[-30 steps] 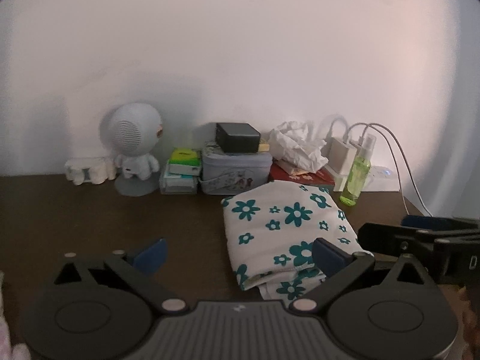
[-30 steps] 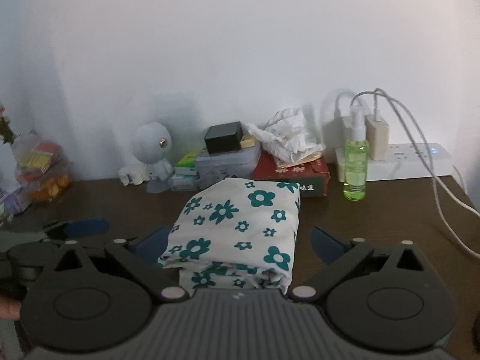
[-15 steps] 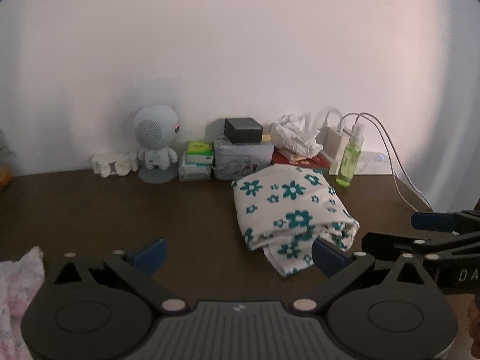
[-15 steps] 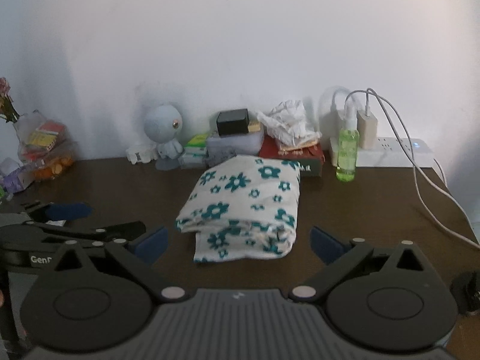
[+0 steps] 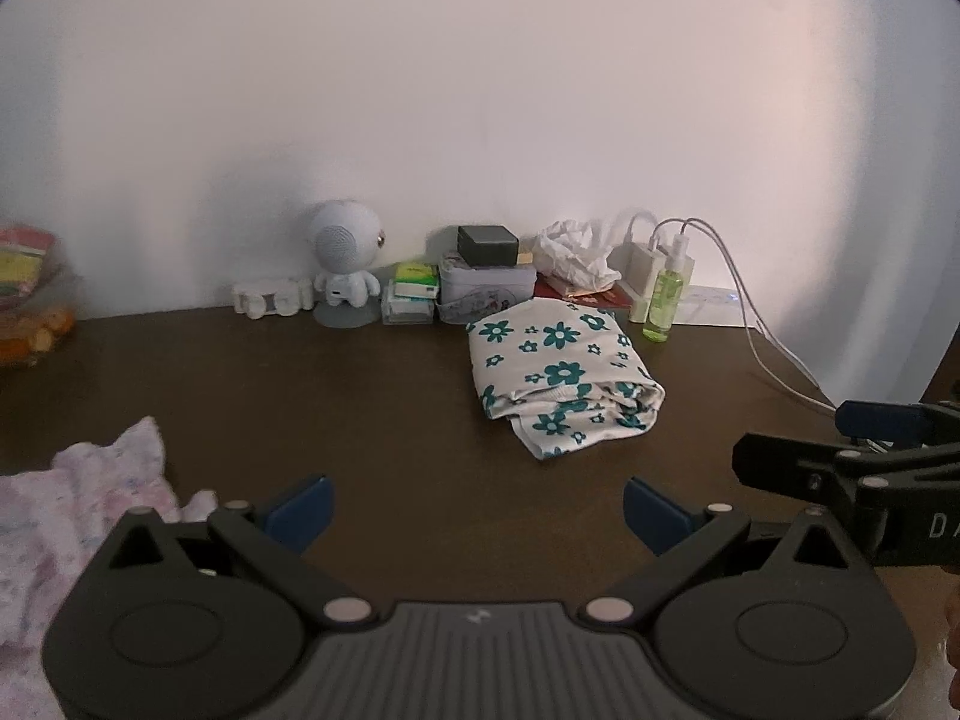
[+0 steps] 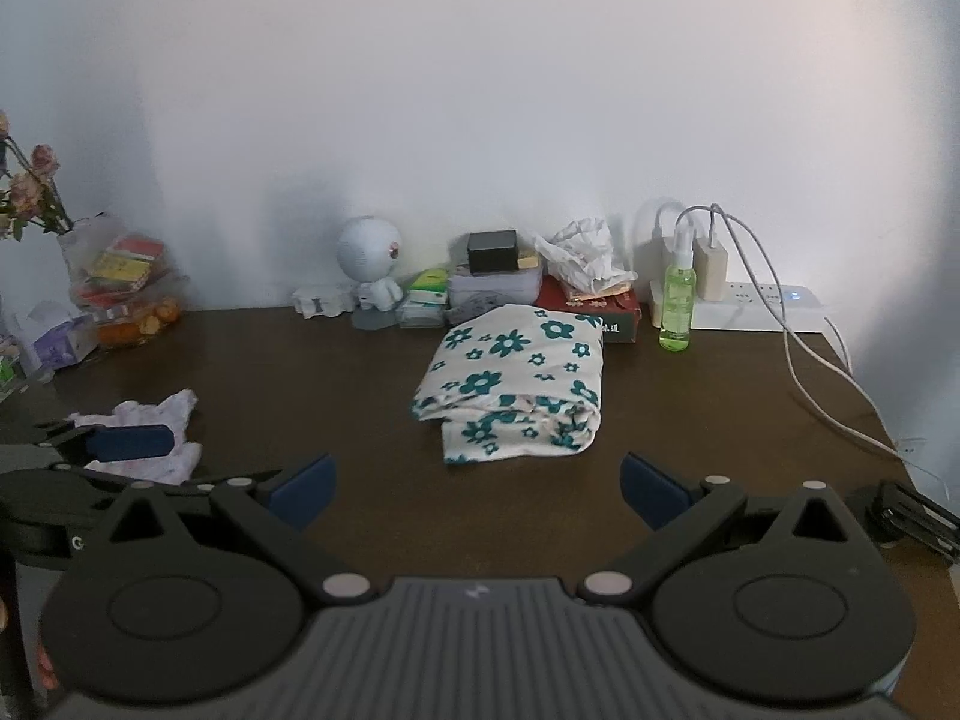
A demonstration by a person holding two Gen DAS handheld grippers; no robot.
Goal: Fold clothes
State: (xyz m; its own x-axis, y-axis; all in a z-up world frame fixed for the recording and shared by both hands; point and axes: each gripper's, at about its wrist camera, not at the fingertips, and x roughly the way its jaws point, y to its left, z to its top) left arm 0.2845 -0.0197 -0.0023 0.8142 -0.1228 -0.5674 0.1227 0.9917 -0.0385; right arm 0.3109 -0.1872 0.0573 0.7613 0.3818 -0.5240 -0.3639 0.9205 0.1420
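Right wrist: right tool (image 6: pixel 474 486) wide apart, empty.

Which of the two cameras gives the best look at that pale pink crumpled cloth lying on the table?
The right wrist view: the pink cloth lies nearly whole, only partly behind the left gripper. The left wrist view shows it cut off at the corner.

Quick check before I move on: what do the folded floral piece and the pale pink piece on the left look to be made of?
Folded floral garment: thin woven cloth, probably cotton, matte; soft rounded folds with a printed teal pattern. Pale pink garment: light, limp fabric, possibly knit; it lies crumpled with a wavy edge. The weave is too small to confirm.
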